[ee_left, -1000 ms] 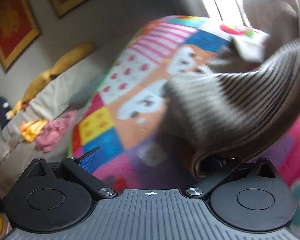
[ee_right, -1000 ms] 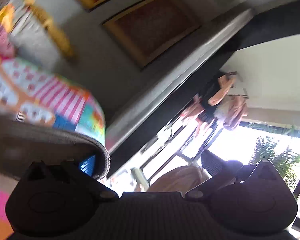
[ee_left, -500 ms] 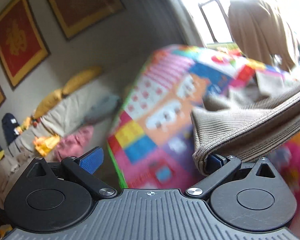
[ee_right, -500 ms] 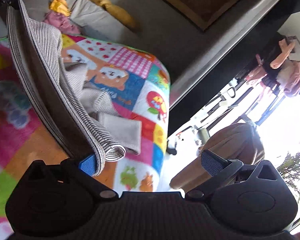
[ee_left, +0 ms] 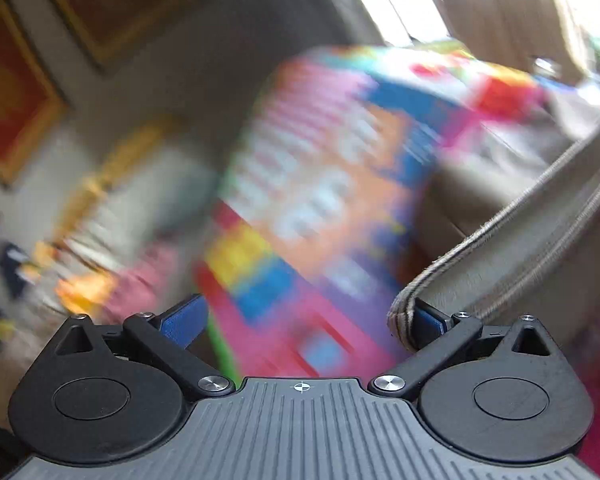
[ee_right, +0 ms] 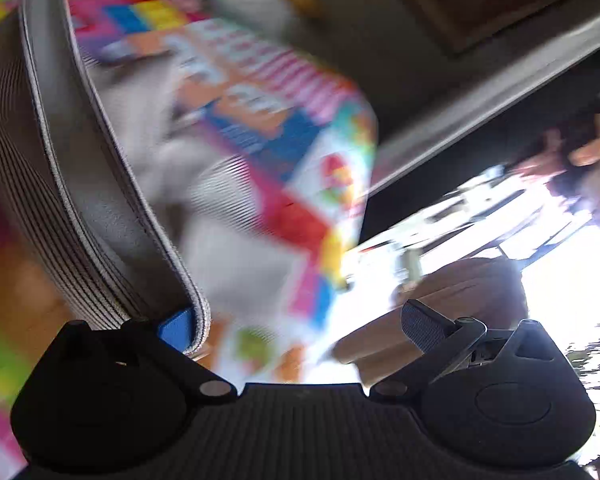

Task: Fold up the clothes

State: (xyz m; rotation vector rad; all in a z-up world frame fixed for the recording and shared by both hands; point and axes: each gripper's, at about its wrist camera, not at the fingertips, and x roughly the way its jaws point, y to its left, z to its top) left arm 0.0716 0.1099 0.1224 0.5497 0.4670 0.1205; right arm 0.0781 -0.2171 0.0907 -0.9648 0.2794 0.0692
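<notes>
Striped garment (ee_left: 512,240) hooked over one finger of left gripper (ee_left: 304,320) and of right gripper (ee_right: 296,324), both spread, not clenched; hem stretched taut above play mat (ee_left: 312,184), presumably for folding.

Two handheld grippers, near-identical in build. The left gripper (ee_left: 308,320) has a grey ribbed plate with a small crosshair mark at its front edge, flanked by two black round housings with recessed discs. Black link arms pivot on silver screws and end in fingers (ee_left: 182,320) faced with blue pads. The right gripper (ee_right: 300,326) shows the same ribbed plate, dark in shadow, one blue pad and one textured grey pad.
</notes>
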